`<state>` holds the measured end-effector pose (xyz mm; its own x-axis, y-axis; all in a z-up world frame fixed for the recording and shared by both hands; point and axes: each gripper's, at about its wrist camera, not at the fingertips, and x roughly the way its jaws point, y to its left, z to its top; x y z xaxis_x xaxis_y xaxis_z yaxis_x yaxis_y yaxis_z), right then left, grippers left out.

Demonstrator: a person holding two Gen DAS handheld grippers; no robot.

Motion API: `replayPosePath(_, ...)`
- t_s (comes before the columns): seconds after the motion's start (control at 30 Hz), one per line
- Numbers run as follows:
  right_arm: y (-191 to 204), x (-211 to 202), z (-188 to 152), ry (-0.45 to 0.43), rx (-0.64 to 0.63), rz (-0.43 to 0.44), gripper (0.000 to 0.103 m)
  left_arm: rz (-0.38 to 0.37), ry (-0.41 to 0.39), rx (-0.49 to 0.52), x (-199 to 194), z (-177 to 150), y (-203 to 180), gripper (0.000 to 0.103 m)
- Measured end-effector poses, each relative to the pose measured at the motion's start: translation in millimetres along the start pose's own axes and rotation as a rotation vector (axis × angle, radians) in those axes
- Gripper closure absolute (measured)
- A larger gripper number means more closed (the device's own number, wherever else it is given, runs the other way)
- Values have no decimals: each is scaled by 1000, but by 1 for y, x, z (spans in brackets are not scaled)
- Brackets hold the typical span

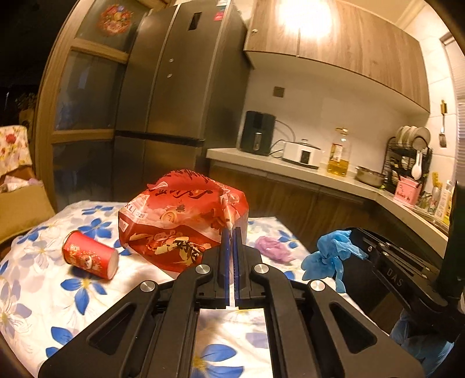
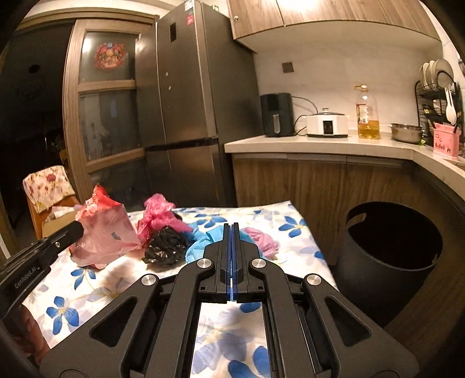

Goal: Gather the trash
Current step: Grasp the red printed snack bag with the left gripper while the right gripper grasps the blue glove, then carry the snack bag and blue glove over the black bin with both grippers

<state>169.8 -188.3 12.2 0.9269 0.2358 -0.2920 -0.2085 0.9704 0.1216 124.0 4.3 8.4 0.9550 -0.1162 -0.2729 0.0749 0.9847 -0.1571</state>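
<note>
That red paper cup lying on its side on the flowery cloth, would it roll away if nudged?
Probably: the red paper cup lies on its side, so a nudge could roll it, likely curving since it tapers. It looks light and thin-walled, so a hard squeeze might crush it.

Warm, dim indoor light. Strong glare off upper cabinet (image 1: 305, 20). Dark doorway at left, black vignette in corners. Fisheye bends edges; slight blur throughout.
</note>
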Motion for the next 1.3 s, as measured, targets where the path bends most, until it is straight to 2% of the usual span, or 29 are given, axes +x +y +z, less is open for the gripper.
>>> replayPosePath(0.23,-22,-15,11,-33,12,-47,103,-79,-2,52,7,3,-38,101)
replayPosePath(0.4,-45,-21,15,-46,30,-100,103,-165,21,75,25,8,-70,101)
replayPosePath(0.7,-100,-33,38,-101,73,-213,103,-315,30,127,58,24,-132,101)
replayPosePath(0.87,-138,-38,49,-133,125,-277,103,-393,0,179,69,29,-171,101)
replayPosePath(1.03,-167,-36,50,-130,157,-317,102,-471,-4,213,83,26,-204,101)
replayPosePath(1.3,-197,-27,42,-90,176,-340,102,-563,27,221,106,15,-233,101)
